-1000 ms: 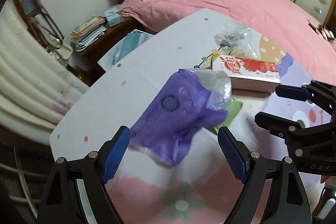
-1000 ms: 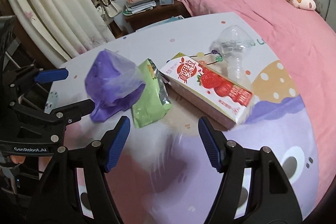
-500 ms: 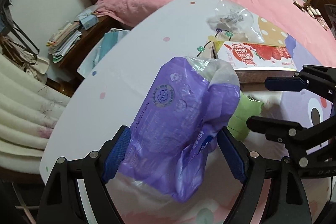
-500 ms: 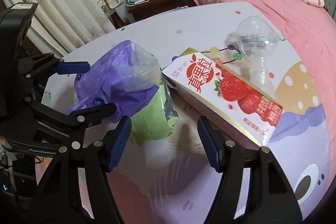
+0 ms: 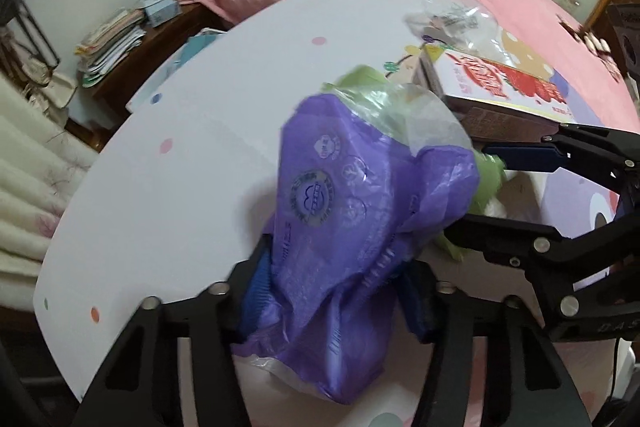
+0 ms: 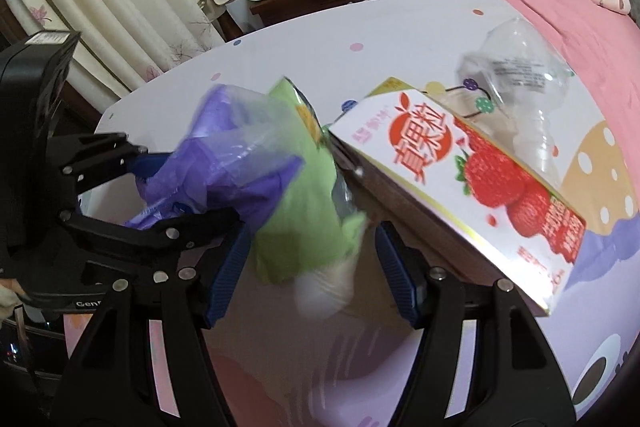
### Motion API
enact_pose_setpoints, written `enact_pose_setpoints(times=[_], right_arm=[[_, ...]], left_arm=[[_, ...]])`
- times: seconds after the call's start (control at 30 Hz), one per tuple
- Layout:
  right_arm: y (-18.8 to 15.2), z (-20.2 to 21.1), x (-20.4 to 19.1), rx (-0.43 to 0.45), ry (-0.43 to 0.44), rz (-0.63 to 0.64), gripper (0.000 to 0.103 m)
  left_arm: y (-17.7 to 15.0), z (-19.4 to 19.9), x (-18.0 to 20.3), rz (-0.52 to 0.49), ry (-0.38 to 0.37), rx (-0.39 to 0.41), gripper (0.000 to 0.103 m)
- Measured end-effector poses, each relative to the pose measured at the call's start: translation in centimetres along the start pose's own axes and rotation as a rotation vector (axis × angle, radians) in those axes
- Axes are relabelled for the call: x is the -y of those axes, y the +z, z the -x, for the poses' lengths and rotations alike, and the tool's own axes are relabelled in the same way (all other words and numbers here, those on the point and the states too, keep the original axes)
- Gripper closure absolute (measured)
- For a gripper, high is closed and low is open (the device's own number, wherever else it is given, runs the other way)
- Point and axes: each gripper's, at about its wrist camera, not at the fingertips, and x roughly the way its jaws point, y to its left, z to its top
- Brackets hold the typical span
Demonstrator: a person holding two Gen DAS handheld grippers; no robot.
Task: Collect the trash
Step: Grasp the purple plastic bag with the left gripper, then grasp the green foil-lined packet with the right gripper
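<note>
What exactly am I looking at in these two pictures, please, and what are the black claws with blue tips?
The claws are two hand-held grippers; a person carries one in each hand, and each has a fisheye camera looking along its fingers. So one picture is taken from the left gripper and the other from the right gripper. Each view also shows the other gripper at its side. On the patterned tablecloth lie a purple plastic bag, a green wrapper, a strawberry drink carton and a crushed clear bottle. The left gripper's jaws are closing with the purple bag between them, its pads against the plastic. The right gripper is open, with the green wrapper between its fingers, not gripped.
</note>
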Motion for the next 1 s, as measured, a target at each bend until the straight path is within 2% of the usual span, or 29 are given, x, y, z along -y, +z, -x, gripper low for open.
enact_pose_setpoints(times=[0.07,0.17,0.43,0.63,0.7,0.77,0.83,0.87,0.9,0.97,1.0], right_arm=[[0.3,-0.2,-0.3,0.002,0.0,0.008,0.04],[0.7,-0.4,-0.4,0.002,0.008,0.008,0.04],[2.0,-1.2,-1.1,0.002,0.032,0.013,0.041],[3.0,-1.8,-1.6,0.027,0.018,0.01,0.042],[3.1,-2.0,-2.0,0.038,-0.015,0.016,0.048],[3.1,-2.2,-2.8,0.046,-0.066,0.051,0.062],[2.9,-2.4,-3.7,0.056,-0.097,0.09,0.066],[2.7,-2.5,-4.1,0.062,-0.107,0.106,0.072],[2.5,-2.4,-4.4,0.072,-0.109,0.122,0.076],[2.3,-2.2,-4.9,0.092,-0.104,0.134,0.089],[2.1,-2.0,-5.0,0.099,-0.095,0.13,0.092]], left_arm=[[-0.6,0.4,-0.3,0.031,0.011,0.003,0.065],[-1.8,1.1,-0.9,0.081,0.021,0.008,0.069],[-5.3,3.4,-2.5,0.222,-0.021,0.026,0.071],[-6.1,4.7,-4.1,0.321,-0.022,0.055,0.071],[-6.2,5.0,-4.5,0.343,-0.022,0.062,0.071],[-6.3,5.3,-4.7,0.359,-0.022,0.068,0.071],[-6.5,5.6,-4.8,0.374,-0.019,0.075,0.071],[-6.6,5.7,-4.7,0.379,-0.019,0.076,0.071],[-6.7,5.8,-4.6,0.385,-0.019,0.078,0.071],[-7.2,6.0,-4.5,0.395,-0.017,0.079,0.071],[-7.3,6.0,-4.3,0.399,-0.016,0.079,0.071]])
